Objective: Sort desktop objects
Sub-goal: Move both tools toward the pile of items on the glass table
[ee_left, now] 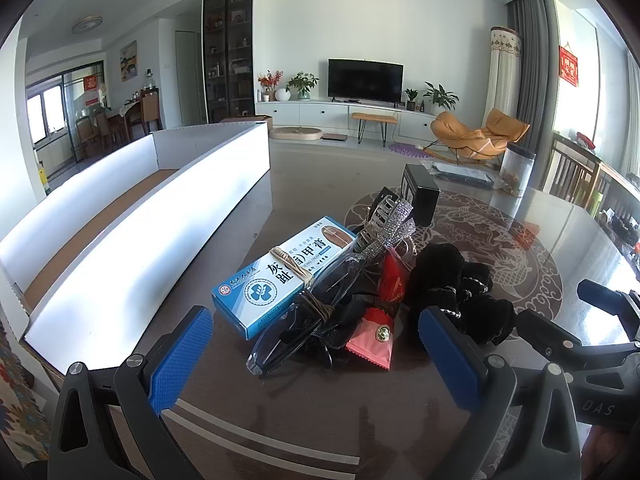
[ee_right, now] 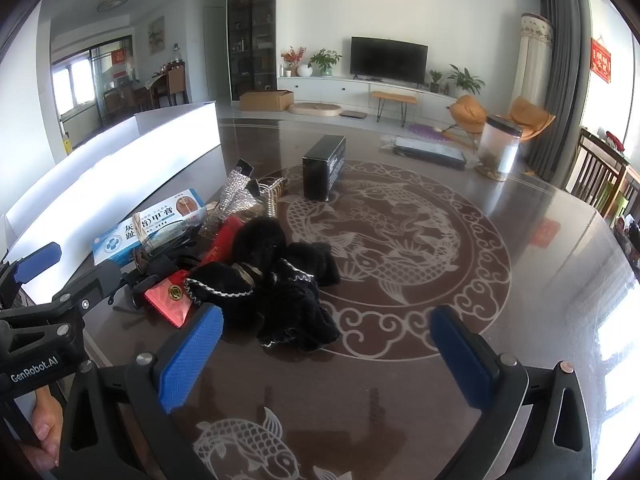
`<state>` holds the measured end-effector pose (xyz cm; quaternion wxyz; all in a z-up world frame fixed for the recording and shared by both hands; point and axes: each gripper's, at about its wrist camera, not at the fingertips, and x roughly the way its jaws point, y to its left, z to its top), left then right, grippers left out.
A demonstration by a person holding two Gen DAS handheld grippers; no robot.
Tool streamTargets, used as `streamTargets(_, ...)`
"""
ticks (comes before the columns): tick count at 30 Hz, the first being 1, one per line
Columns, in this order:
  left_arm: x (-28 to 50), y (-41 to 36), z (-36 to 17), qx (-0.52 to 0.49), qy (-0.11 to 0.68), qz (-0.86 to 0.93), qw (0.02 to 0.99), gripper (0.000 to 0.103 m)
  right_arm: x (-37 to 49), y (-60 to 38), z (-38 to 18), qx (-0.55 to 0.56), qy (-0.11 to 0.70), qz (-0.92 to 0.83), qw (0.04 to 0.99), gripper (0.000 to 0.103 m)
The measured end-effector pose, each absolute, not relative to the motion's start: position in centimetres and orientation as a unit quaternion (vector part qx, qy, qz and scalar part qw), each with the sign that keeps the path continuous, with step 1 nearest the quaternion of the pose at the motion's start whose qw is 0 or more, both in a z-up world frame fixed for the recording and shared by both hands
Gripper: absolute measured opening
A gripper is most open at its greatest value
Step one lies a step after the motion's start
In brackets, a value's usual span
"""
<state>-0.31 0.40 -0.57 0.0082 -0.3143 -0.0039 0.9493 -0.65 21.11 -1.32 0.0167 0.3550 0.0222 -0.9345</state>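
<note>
1 heap of small stuff sits on the dark table (ee_right: 400,400), between my 2 claws and the long white tray (ee_left: 132,264) on the left. In the heap: a blue and white medicine box (ee_left: 280,276) with a cord tied round it, lying just beside the tray's near wall; clear-framed glasses (ee_left: 296,328) leaning over the box's near end; a red packet (ee_left: 376,328) touching the glasses; a black furry scrunchie pile (ee_left: 452,292) to the right of the packet; a sparkly silver hair clip (ee_left: 384,228) behind the box. Things overlap, so I cannot tell exactly which touch below.

A black box (ee_right: 323,168) stands upright farther back on the fish pattern, apart from the heap. Beyond it a flat dark package (ee_right: 430,152) and a clear jar with a black lid (ee_right: 498,148) sit near the far edge.

My left claw (ee_left: 316,360) is spread wide, both blue pads clear of everything, hovering in front of the glasses and packet, holding nothing. My right claw (ee_right: 332,356) is also spread wide and empty, its left pad (ee_right: 188,360) near the scrunchie pile, not touching as far as I see. Tray looks bare inside, brown floor showing. My left claw also shows in the right view at far left (ee_right: 36,260).
</note>
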Motion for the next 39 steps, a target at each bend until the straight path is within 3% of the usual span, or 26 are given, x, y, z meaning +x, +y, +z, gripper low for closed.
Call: streamTargets(39, -0.36, 0.14, -0.59, -0.319, -0.012, 0.948, 0.011, 0.103, -0.71, 21.27, -1.76, 0.361, 0.013, -0.932, 0.014, 0.103)
